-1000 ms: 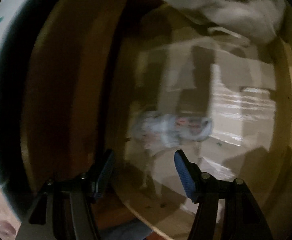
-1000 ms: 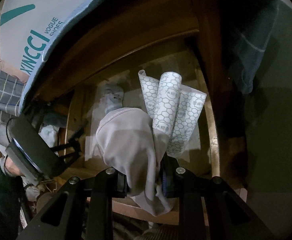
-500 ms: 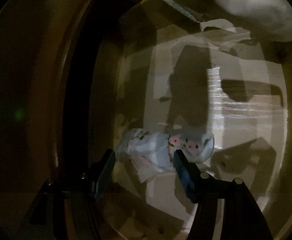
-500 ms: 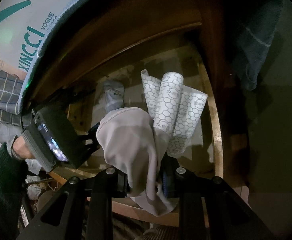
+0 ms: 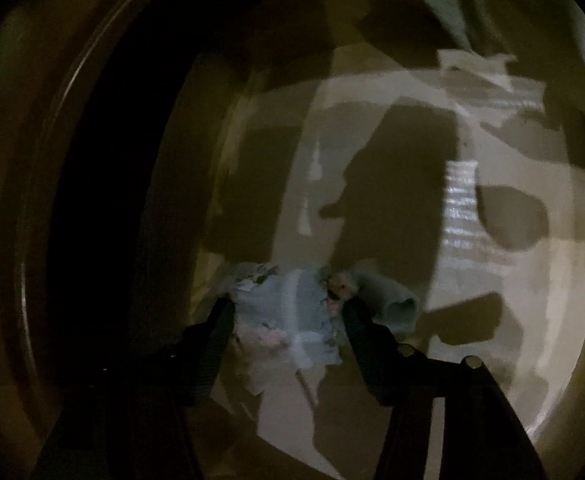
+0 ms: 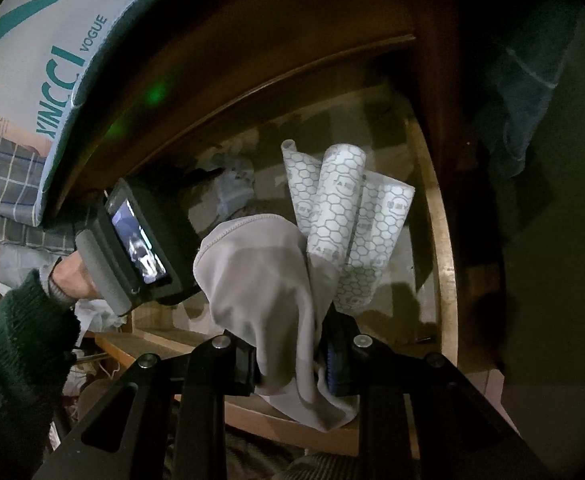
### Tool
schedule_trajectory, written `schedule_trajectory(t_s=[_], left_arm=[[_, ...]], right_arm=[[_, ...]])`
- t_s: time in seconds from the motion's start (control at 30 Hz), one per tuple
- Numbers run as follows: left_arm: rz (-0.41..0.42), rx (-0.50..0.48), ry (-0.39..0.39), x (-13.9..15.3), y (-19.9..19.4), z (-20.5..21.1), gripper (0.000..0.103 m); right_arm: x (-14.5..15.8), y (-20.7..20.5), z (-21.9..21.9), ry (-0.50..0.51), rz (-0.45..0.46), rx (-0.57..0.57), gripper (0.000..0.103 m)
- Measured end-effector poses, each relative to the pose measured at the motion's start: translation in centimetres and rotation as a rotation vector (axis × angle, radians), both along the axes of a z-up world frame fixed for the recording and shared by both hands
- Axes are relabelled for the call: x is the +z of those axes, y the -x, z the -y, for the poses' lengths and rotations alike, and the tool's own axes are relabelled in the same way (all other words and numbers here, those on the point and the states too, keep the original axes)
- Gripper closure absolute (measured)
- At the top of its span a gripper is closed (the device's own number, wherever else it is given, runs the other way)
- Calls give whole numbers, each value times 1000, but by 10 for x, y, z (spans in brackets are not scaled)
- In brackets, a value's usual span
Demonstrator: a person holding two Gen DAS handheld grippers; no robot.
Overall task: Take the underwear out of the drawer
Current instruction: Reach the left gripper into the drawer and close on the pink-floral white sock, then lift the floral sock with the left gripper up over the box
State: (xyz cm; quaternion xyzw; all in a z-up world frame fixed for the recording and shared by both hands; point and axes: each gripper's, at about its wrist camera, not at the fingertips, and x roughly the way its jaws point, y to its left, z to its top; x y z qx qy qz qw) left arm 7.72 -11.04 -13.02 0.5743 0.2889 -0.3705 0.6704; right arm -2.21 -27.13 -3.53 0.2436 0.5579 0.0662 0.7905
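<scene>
Light blue floral underwear (image 5: 292,312) lies on the drawer floor (image 5: 392,184), also seen deep in the right wrist view (image 6: 232,188). My left gripper (image 5: 286,312) is open with its fingers on either side of it, inside the dark drawer. My right gripper (image 6: 292,368) is shut on grey underwear (image 6: 260,272) and a white honeycomb-patterned cloth (image 6: 352,216), held above the open wooden drawer (image 6: 440,248). The left hand-held gripper body (image 6: 136,248) shows in the right wrist view, reaching into the drawer.
A pale box printed XINCCI VOGUE (image 6: 52,40) overhangs the drawer at upper left. The wooden cabinet front (image 6: 292,64) spans above the drawer opening. A dark blue cloth (image 6: 520,92) hangs at right. The grey cloth hangs at the top of the left wrist view (image 5: 492,4).
My left gripper has pushed further into the drawer until its fingers flank the blue floral underwear. My right gripper stays shut on the grey underwear, almost still.
</scene>
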Motion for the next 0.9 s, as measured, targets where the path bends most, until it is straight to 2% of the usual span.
schedule_trajectory(t_s=[0.07,0.13,0.2,0.3,0.47,0.67,0.9], left_arm=[[-87,42,8,2,-11,2,68],[-149,107,11,5,-21,6,73],[-177,149,-4,4,-26,10,80],[-196,185,-41,3,-30,14,82],[-306,252,-65,13,-29,10,86],[-402,355,-7,34,-36,-3,87],[-439,431,85,63,-37,-19,87]], right_arm=[[-1,-1,1,-2,-3,5,81],[0,-1,2,3,-4,5,81],[0,-2,1,6,-8,9,81],[0,-2,1,9,-8,9,81],[2,-2,-2,21,-3,10,81],[3,0,-9,35,4,22,81],[5,0,-15,52,3,28,81]])
